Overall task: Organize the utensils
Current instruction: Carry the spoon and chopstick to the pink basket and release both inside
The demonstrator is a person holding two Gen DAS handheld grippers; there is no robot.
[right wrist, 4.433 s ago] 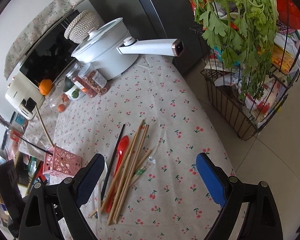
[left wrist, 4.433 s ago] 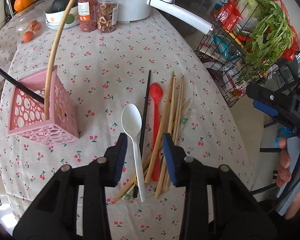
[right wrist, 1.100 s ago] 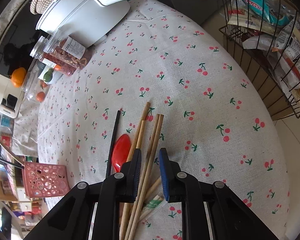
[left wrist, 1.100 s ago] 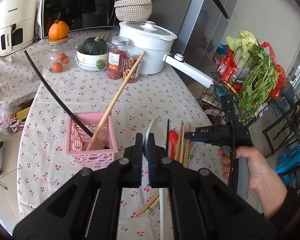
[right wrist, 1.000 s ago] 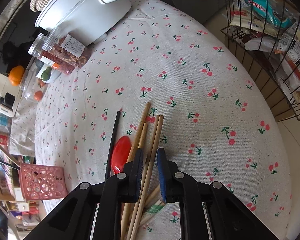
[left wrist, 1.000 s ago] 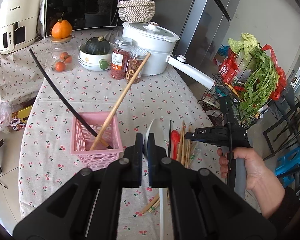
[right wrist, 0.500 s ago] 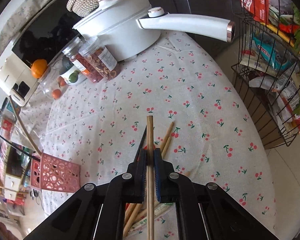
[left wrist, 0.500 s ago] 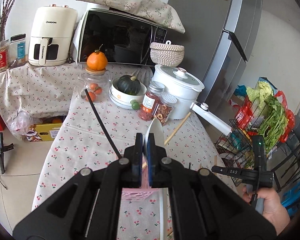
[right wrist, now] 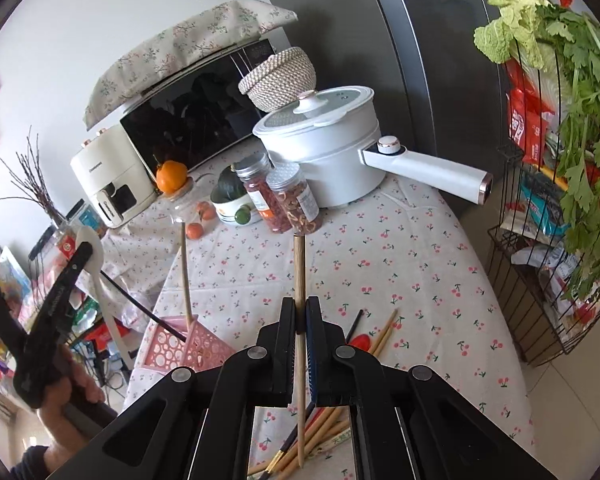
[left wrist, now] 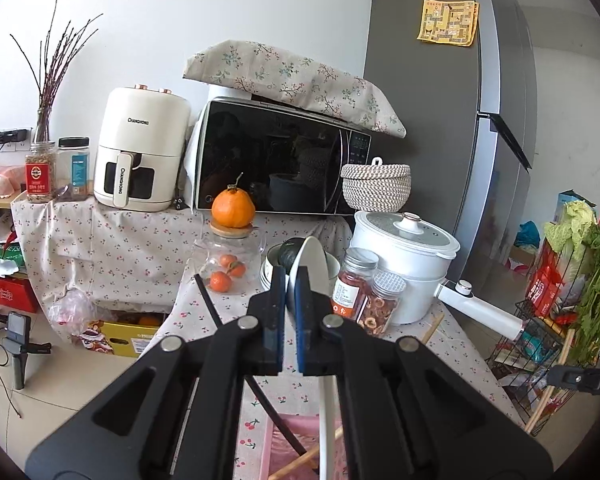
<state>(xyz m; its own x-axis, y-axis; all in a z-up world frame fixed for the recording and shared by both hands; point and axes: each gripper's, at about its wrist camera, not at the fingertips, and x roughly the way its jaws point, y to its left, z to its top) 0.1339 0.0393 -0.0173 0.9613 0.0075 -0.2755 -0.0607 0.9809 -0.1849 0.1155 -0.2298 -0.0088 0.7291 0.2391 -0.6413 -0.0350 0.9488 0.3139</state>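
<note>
White plastic spoon [left wrist: 310,256] is standing upright in our left gripper [left wrist: 290,280], jaws clamping it above the pink basket [right wrist: 188,346] — our right gripper [right wrist: 300,312] is pinching one wooden chopstick [right wrist: 299,280] vertically, ready for dropping in.

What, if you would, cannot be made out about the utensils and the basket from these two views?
- White spoon: in the left wrist view the left gripper hides its neck, and the frame edge cuts off the handle's tip.
- Pink basket: its floor and the lower ends of the utensils in it are hidden by its walls and the right gripper.
- Red spoon: mostly hidden by the right gripper, which is closed on a wooden chopstick.
</note>
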